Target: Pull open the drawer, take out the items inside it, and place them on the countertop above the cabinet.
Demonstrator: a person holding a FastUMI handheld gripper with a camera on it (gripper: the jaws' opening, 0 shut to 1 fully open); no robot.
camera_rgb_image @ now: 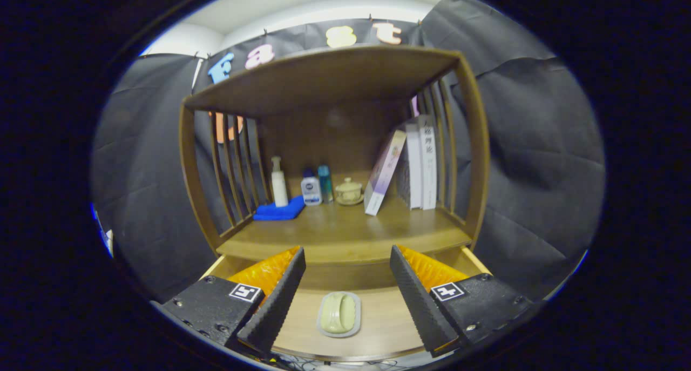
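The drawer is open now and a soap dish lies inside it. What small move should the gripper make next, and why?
Probably lower the open gripper straight down around the soap dish. The drawer is already pulled out, the dish lies between the spread fingers, and neither finger touches it yet.

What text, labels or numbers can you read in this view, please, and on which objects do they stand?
Nothing can be read for certain.
White upright book: dark spine characters, too blurred to read.
Leaning book: cover print too small to read.
Small white bottle: label too small to read.
Square markers on the gripper: coded patterns, no words.
The gripper is open, its fingers on either side of the soap dish in the drawer; the dish bears no text.
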